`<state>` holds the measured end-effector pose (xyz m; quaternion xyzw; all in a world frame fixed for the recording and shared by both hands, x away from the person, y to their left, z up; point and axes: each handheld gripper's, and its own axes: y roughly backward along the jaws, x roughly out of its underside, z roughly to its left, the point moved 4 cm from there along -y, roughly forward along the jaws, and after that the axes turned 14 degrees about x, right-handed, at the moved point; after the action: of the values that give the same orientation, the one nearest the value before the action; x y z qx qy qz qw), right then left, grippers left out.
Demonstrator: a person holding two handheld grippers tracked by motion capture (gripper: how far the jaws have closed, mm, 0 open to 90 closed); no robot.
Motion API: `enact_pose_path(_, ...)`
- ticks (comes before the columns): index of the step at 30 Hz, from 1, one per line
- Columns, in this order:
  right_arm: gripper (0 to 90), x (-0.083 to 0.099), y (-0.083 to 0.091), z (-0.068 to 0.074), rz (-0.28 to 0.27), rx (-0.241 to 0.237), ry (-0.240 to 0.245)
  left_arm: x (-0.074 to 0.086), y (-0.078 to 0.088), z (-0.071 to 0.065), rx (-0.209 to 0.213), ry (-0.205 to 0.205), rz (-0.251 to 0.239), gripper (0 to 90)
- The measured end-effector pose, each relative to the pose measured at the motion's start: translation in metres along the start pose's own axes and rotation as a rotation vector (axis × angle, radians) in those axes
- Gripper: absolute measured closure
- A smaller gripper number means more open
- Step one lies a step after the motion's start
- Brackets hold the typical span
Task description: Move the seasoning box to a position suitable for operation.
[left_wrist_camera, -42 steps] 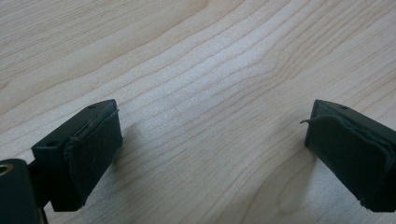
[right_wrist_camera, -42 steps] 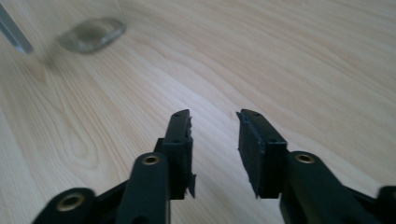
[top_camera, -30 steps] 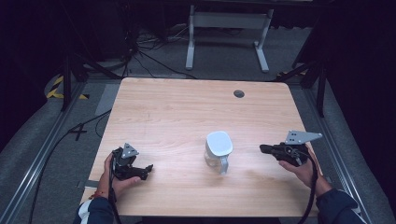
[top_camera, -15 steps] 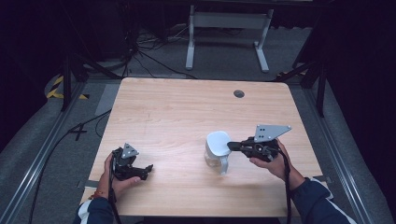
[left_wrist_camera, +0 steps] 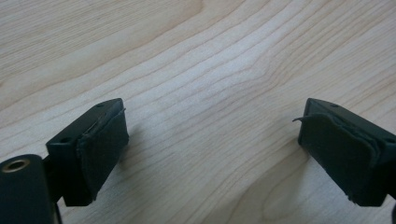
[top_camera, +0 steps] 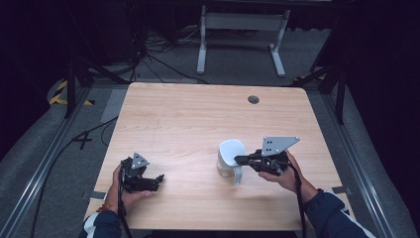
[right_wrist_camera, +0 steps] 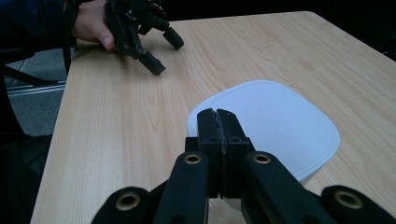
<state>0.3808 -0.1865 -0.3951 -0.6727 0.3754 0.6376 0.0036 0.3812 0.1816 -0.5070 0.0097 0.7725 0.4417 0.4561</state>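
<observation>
White jar lid (top_camera: 232,152), black grippers (top_camera: 245,159), pale wood-grain table (top_camera: 198,119)

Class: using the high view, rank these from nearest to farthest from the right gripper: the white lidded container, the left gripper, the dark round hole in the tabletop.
1. White lidded container, right at the right gripper's tips.
2. Dark round hole, near the table's far edge.
3. Left gripper, across the table by the near edge.

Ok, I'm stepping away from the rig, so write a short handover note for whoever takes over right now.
Right tongs: shut, nothing between them, tips at the lid of the white jar, which stands right of centre near the table's front edge.
Left tongs: open, empty, low over bare wood at front left; jaws have just been closing slightly.
Done: right hand brought to the jar.
Left: all handling of the jar.
</observation>
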Motion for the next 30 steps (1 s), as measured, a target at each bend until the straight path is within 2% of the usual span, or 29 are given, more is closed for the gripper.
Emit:
enact_pose_path(1,90.0,0.000,0.000,0.001,-0.001,-0.003,0.000,-0.002,-0.002,-0.002,-0.004,-0.007,-0.013,15.1)
enact_pose_path(3,90.0,0.000,0.001,0.001,-0.002,-0.002,0.005,-0.005,-0.004,-0.005,0.000,-0.015,-0.005,19.9)
enact_pose_path(5,90.0,0.000,0.001,0.001,-0.004,-0.002,0.003,-0.010,-0.006,-0.008,-0.001,-0.057,0.001,28.2)
enact_pose_path(6,90.0,0.000,0.001,0.001,-0.005,-0.002,0.002,-0.011,-0.008,-0.012,0.010,-0.055,0.003,30.7)
enact_pose_path(7,90.0,0.001,0.001,0.001,-0.006,-0.001,0.001,-0.014,-0.010,-0.015,0.022,-0.073,0.007,36.3)
enact_pose_path(9,90.0,0.001,0.001,0.002,-0.005,0.001,0.002,-0.016,-0.010,-0.017,0.023,-0.087,0.007,38.8)
enact_pose_path(10,90.0,0.001,0.002,0.002,-0.004,0.002,0.004,-0.022,-0.012,-0.021,0.032,-0.108,-0.004,38.8)
enact_pose_path(14,90.0,0.001,0.003,0.003,-0.005,0.002,0.011,-0.045,-0.012,-0.033,0.098,-0.142,-0.067,53.6)
enact_pose_path(17,90.0,0.002,0.003,0.003,-0.005,0.000,0.013,-0.063,-0.014,-0.041,0.124,-0.172,-0.097,62.2)
enact_pose_path(19,90.0,0.002,0.003,0.003,-0.007,0.000,0.011,-0.082,-0.014,-0.049,0.142,-0.209,-0.132,66.4)
enact_pose_path(21,90.0,0.002,0.004,0.004,-0.005,-0.004,0.012,-0.095,-0.017,-0.056,0.170,-0.221,-0.159,68.9)
enact_pose_path(23,90.0,0.002,0.004,0.004,-0.006,-0.005,0.015,-0.106,-0.021,-0.062,0.184,-0.239,-0.172,73.4)
enact_pose_path(27,90.0,0.002,0.004,0.004,-0.008,-0.009,0.014,-0.124,-0.034,-0.075,0.194,-0.286,-0.153,76.7)
enact_pose_path(30,90.0,0.002,0.004,0.004,-0.010,-0.013,0.012,-0.131,-0.040,-0.081,0.202,-0.300,-0.146,78.3)
